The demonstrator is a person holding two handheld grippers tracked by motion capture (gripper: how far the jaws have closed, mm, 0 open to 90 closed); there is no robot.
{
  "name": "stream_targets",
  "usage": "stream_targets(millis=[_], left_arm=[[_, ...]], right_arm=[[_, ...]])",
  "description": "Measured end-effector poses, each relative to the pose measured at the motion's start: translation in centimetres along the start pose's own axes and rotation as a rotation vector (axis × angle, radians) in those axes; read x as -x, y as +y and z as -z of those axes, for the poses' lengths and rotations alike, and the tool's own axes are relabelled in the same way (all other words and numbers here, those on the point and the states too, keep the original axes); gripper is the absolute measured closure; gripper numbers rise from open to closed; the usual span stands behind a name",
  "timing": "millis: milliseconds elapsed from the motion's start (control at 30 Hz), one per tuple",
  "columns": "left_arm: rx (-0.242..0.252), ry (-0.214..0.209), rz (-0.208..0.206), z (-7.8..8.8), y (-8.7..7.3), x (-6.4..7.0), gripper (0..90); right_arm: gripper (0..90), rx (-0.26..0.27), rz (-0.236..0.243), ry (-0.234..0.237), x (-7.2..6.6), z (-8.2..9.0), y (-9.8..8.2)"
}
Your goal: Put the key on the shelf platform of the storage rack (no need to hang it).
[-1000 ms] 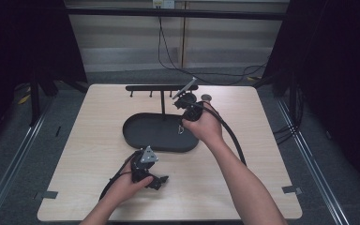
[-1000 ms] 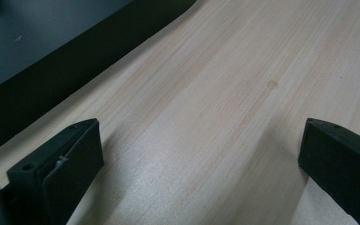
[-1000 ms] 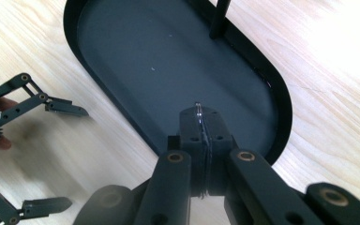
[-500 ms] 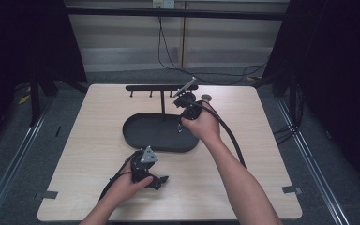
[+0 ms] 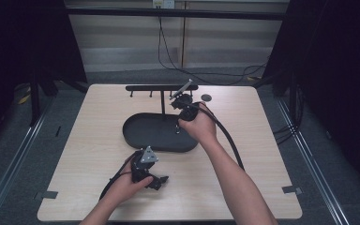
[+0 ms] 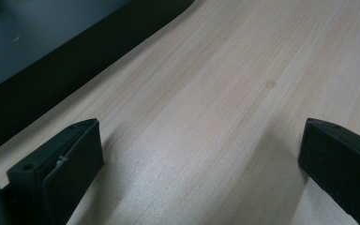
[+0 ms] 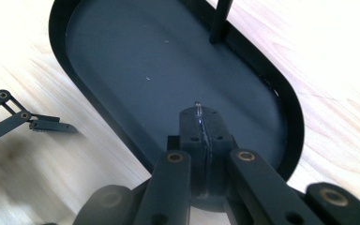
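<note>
While the right gripper (image 7: 201, 115) hung over the tray (image 5: 136, 136) pinching something thin, the left gripper (image 6: 199, 159) sat open beside it.

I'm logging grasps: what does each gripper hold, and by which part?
The right gripper is shut over the black tray on something thin whose tip glints between the pads; what it is cannot be told. The left gripper is open, holding nothing.

The pale wood-grain desk (image 6: 225, 93) has a smooth, faintly sheeny surface. The black oval tray (image 7: 122, 51) looks like matt plastic or coated metal, with fine specks. My right hand-held gripper (image 7: 201, 123) has matt black plastic jaws and brass-coloured metal rivets.
</note>
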State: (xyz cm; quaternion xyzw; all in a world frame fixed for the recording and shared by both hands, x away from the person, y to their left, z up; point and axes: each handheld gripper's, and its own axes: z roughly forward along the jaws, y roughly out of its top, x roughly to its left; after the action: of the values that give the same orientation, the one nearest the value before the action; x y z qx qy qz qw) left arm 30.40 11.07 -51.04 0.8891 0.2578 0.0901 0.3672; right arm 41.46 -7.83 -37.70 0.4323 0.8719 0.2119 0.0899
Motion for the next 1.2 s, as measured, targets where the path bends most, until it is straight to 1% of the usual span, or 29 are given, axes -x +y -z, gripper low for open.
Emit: stream_targets(millis=[133, 233, 567, 667, 800, 833, 967, 1200], left_arm=[[-0.004, 0.002, -0.002, 0.0, 0.0, 0.0, 0.0], [-0.005, 0.002, -0.002, 0.0, 0.0, 0.0, 0.0], [-0.004, 0.002, -0.004, 0.0, 0.0, 0.0, 0.0], [-0.004, 0.003, -0.004, 0.0, 0.0, 0.0, 0.0], [-0.004, 0.002, -0.004, 0.0, 0.0, 0.0, 0.0], [-0.004, 0.001, -0.004, 0.0, 0.0, 0.0, 0.0], [-0.004, 0.002, -0.005, 0.0, 0.0, 0.0, 0.0], [0.000, -0.003, -0.003, 0.0, 0.0, 0.0, 0.0]], right_arm=[[89.6, 0.003, -0.001, -0.004, 0.0, -0.4, 0.1], [89.6, 0.006, -0.005, 0.005, 0.0, -0.7, 0.1], [89.6, 0.011, -0.010, 0.003, 0.3, -1.9, 0.1], [89.6, 0.009, -0.011, 0.001, 0.3, -2.4, 0.2], [89.6, 0.015, -0.015, 0.010, 0.2, -3.2, 0.3], [89.6, 0.009, -0.014, 0.015, 0.2, -3.3, 0.3], [89.5, -0.003, 0.000, 0.008, 0.0, -4.2, 0.2], [89.3, 0.000, 0.010, 0.002, 0.0, -4.8, 0.2]])
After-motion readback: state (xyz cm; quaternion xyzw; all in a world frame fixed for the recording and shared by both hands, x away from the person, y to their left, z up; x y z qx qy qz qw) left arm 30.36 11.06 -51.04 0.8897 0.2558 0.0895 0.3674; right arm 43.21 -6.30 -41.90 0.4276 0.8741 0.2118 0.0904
